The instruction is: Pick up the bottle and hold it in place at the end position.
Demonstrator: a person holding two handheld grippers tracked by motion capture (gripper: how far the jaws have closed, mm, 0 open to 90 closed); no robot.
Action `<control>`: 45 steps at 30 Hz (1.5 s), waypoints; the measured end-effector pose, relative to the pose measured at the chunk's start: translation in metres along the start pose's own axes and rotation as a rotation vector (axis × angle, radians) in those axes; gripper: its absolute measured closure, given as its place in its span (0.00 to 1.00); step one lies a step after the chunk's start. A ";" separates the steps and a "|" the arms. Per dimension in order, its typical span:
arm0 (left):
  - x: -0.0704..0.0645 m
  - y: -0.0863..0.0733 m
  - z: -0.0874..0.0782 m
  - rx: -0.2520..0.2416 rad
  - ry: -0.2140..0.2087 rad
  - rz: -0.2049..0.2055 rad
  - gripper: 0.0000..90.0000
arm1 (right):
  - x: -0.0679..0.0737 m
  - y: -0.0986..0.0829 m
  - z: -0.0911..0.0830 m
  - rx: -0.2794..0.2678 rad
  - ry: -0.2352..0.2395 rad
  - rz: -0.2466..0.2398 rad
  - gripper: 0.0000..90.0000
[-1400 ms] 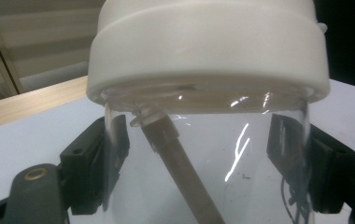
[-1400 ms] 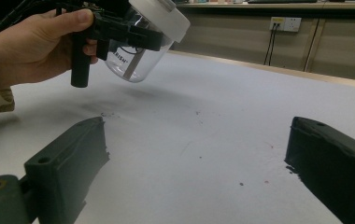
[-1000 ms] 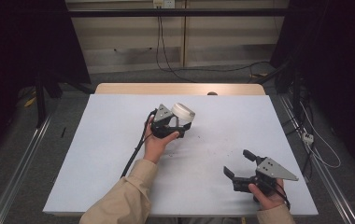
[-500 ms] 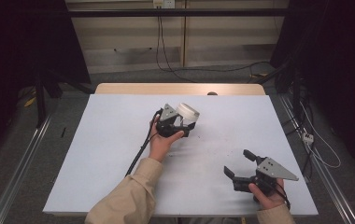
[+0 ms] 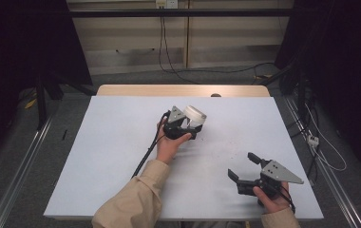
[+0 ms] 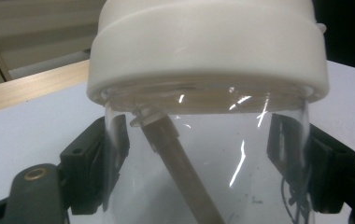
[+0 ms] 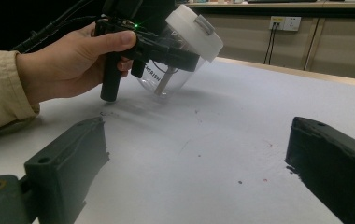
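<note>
A clear jar (image 6: 241,163) with a white lid (image 6: 208,46) is clamped between my left gripper's black pads (image 6: 96,158); a brown tube (image 6: 185,163) leans inside it. In the high view my left gripper (image 5: 188,129) holds the jar (image 5: 195,115) near the middle of the table, a little toward the back. In the right gripper view the jar (image 7: 175,74) tilts with its lid (image 7: 194,32) leaning away from the hand, its base low over or on the table. My right gripper (image 5: 241,165) rests open at the front right with nothing between its jaws (image 7: 199,154).
The white tabletop (image 5: 98,156) has small dark specks (image 5: 226,142) between the two grippers. A wooden strip (image 5: 178,90) runs along the far edge. The left gripper's cable (image 5: 145,154) trails toward the front beside the beige sleeve (image 5: 131,204).
My left gripper has shifted slightly to the right with the jar in it. The right gripper has stayed where it was.
</note>
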State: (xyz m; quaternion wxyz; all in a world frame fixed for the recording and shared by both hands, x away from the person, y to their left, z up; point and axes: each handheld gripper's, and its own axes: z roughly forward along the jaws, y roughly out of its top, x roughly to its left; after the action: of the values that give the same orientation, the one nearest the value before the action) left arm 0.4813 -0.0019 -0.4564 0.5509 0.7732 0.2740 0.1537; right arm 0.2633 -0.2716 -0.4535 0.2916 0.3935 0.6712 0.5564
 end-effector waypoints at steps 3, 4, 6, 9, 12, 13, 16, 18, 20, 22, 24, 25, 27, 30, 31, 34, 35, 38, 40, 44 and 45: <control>-0.002 0.001 0.004 0.009 -0.003 0.015 0.21 | 0.000 0.000 0.001 0.003 0.000 0.002 0.05; -0.003 0.001 0.005 0.011 -0.004 0.017 0.21 | 0.000 0.000 0.001 0.004 0.000 0.002 0.05; -0.004 0.001 0.008 0.020 -0.004 0.025 0.21 | 0.000 -0.001 0.001 0.004 0.002 0.002 0.05; -0.006 0.000 0.011 0.020 0.000 0.035 0.21 | 0.000 -0.001 0.000 0.004 0.003 0.003 0.05; -0.006 0.000 0.012 0.022 -0.002 0.033 0.21 | 0.000 -0.001 0.000 0.003 0.004 0.006 0.05; -0.006 0.000 0.012 0.021 -0.004 0.034 0.21 | -0.001 -0.001 0.000 0.005 0.003 0.006 0.05; -0.006 0.000 0.011 0.026 -0.008 0.041 0.21 | -0.001 -0.001 0.000 0.003 0.002 0.009 0.05; -0.006 0.001 0.010 0.032 -0.013 0.049 0.21 | -0.001 -0.002 0.000 0.006 0.005 0.008 0.05; -0.006 0.001 0.009 0.036 -0.012 0.059 0.21 | -0.001 -0.001 0.000 0.005 0.004 0.007 0.05; -0.007 0.000 0.008 0.033 -0.015 0.052 0.21 | 0.000 -0.001 0.000 0.005 0.005 0.006 0.05; -0.006 0.000 0.006 0.031 -0.019 0.050 0.21 | 0.000 -0.001 0.000 0.005 0.005 0.006 0.05; -0.006 -0.001 0.005 0.027 -0.016 0.043 0.21 | 0.000 -0.001 0.000 0.005 0.006 0.005 0.05; -0.005 -0.002 0.002 0.021 -0.020 0.036 0.21 | 0.000 -0.002 0.000 0.005 0.005 0.005 0.05; -0.005 -0.002 0.000 0.022 -0.022 0.038 0.21 | -0.001 -0.002 0.000 0.007 0.002 0.005 0.05; -0.005 -0.002 -0.001 0.023 -0.024 0.036 0.21 | -0.001 -0.002 0.000 0.007 0.002 0.005 0.05; -0.005 -0.002 -0.005 0.031 -0.029 0.048 0.21 | 0.000 -0.001 0.000 0.006 0.002 0.003 0.05; -0.005 -0.003 -0.006 0.028 -0.029 0.047 0.21 | 0.000 -0.001 -0.001 0.008 0.002 0.004 0.05; -0.004 -0.004 -0.011 0.028 -0.035 0.038 0.21 | 0.000 -0.002 0.000 0.009 0.002 0.002 0.05; -0.004 -0.005 -0.014 0.025 -0.036 0.038 0.21 | 0.000 -0.001 0.000 0.009 0.002 0.001 0.05; -0.004 -0.006 -0.018 0.025 -0.040 0.044 0.21 | 0.001 -0.001 0.000 0.008 0.000 -0.001 0.05; -0.004 -0.006 -0.019 0.025 -0.041 0.045 0.21 | 0.001 -0.001 0.000 0.008 -0.001 -0.002 0.05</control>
State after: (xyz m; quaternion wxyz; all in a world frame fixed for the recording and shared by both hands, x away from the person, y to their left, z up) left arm 0.4667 0.0120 -0.4552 0.5432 0.7888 0.2472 0.1468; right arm 0.2626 -0.2709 -0.4544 0.2909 0.3940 0.6737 0.5534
